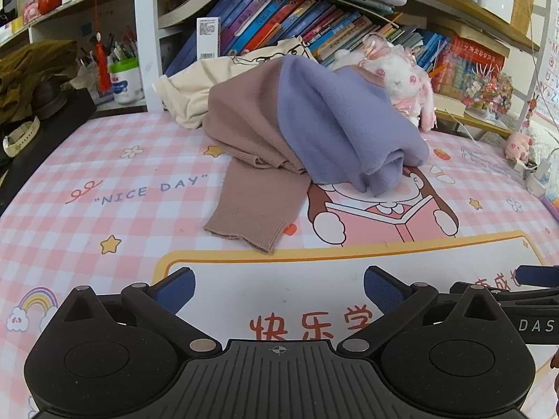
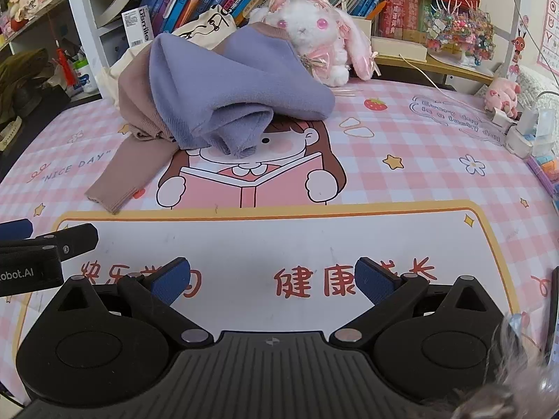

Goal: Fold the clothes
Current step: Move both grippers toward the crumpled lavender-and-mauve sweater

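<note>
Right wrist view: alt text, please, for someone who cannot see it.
A crumpled purple and brown sweater lies unfolded on a pink checked desk mat, in front of a white plush rabbit. The right gripper hovers open and empty nearer the camera.

Crumpled sweater [image 1: 307,129] on checked mat [image 1: 104,160]

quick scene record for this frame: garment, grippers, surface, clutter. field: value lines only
garment: purple-and-brown sweater, crumpled in a heap, unfolded
sleeve: brown sleeve lies flat on the mat, cuff toward the grippers
left gripper: open, empty, hovering over the mat short of the sweater
right gripper: open, empty, beside the left one
surface: pink checked desk mat with cartoon print
behind sweater: cream tote bag, white plush rabbit
backdrop: bookshelf full of books
</note>
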Demonstrator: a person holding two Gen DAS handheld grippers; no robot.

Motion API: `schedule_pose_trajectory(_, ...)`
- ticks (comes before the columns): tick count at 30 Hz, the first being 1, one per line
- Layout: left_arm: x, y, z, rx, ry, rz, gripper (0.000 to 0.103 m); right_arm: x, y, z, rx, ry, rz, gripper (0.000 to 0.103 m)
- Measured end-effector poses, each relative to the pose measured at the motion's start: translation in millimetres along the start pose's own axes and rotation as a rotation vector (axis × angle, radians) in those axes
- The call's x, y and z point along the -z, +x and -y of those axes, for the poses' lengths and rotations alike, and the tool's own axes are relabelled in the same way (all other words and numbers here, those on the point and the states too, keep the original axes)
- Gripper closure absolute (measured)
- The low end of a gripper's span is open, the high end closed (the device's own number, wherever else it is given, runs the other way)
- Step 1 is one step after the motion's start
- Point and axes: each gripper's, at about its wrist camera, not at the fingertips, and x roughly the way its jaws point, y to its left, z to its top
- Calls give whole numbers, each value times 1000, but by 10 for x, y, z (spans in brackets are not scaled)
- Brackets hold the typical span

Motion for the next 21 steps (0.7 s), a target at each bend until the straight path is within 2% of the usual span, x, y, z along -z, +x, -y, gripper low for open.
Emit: schedule_pose_trajectory(21,-7,32,-41,-5,-10,-10,0,-35,18,-8,0,-9,-5,1)
